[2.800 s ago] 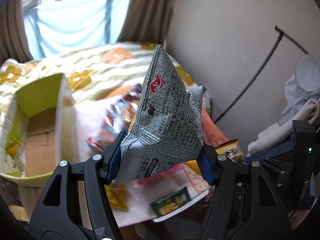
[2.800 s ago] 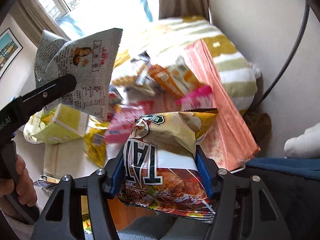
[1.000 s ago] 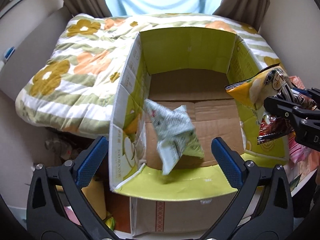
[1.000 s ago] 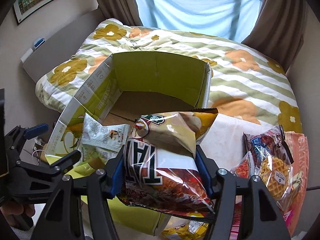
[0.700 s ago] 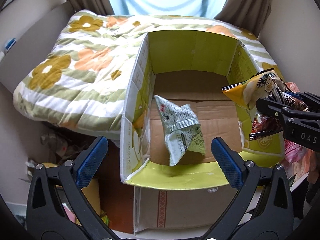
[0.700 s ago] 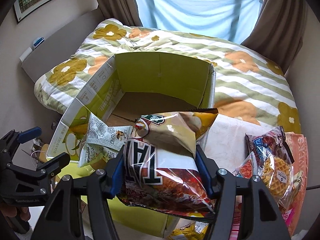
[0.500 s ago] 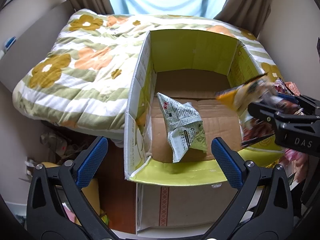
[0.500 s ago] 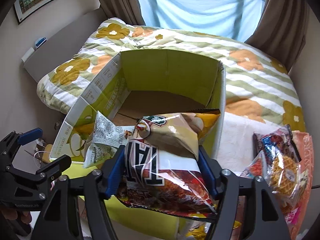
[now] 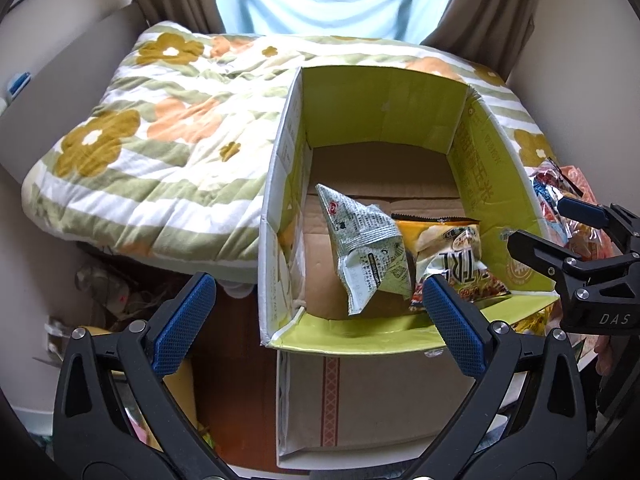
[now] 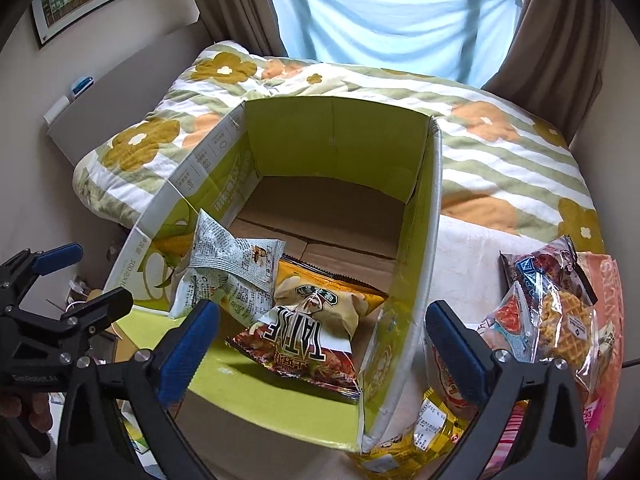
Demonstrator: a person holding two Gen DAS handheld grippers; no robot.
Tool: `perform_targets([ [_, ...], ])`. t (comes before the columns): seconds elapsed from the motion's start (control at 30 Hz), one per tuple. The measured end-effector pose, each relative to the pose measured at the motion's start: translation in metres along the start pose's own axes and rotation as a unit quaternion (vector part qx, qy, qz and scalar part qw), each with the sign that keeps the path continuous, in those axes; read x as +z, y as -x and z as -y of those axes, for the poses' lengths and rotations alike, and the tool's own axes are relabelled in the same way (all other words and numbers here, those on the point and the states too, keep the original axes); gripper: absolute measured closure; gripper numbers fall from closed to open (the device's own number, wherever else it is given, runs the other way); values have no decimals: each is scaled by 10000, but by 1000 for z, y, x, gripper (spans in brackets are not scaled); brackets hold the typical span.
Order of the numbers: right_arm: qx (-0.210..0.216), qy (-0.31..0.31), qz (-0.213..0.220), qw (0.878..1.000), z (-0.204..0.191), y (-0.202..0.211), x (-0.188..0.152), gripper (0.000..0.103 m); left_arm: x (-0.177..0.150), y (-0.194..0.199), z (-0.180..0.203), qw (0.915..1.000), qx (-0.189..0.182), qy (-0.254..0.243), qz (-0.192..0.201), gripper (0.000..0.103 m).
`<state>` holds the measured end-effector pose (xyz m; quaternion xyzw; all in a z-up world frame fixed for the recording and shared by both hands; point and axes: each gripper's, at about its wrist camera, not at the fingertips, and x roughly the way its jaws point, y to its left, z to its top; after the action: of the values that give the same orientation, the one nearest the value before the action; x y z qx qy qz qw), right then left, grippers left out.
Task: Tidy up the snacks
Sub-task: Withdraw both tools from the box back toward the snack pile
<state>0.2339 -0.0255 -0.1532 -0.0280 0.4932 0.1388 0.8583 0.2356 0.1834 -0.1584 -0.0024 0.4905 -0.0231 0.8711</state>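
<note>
both tongs empty. right gripper (image 10: 318, 338) jaws opening, at full spread, nothing between the pads; left gripper (image 9: 316, 312) also wide open, nothing held.

risks, biggest first:
- green box (image 9: 496, 168) looks to sit partly on the quilt (image 9: 160, 152) and partly on a brown carton (image 9: 372, 396). soft, uneven base; a knock on its near wall could tip or slide it.
- chip bag (image 10: 316, 328) lies flat near the front of the box, touching the grey snack bag (image 10: 228, 268), which stands propped on its edge. likely to flop over if more is dropped on that spot; the back half of the box floor is bare, better to load there.
- both grippers hang close above the near rim, so reaching across each other could clash.

around: more snacks outside on the right, a waffle pack (image 10: 560, 312) and a yellow pack (image 10: 432, 424) just beside the box's right wall. that wall stands between them and the inside, so each needs a lift over it. clutter on the floor (image 9: 104, 292) at left, too blurred to name.
</note>
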Motion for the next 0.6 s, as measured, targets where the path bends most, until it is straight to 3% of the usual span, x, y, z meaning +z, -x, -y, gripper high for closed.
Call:
perform_targets([
  [0.4, 77, -324, 407, 9986, -1, 48, -10, 0, 0, 43, 10, 9978, -308, -258, 519, 0],
  [0.6, -186, -637, 674, 9955, 12, 80, -27, 0, 1, 54, 37, 9939, -589, -652, 673, 0],
])
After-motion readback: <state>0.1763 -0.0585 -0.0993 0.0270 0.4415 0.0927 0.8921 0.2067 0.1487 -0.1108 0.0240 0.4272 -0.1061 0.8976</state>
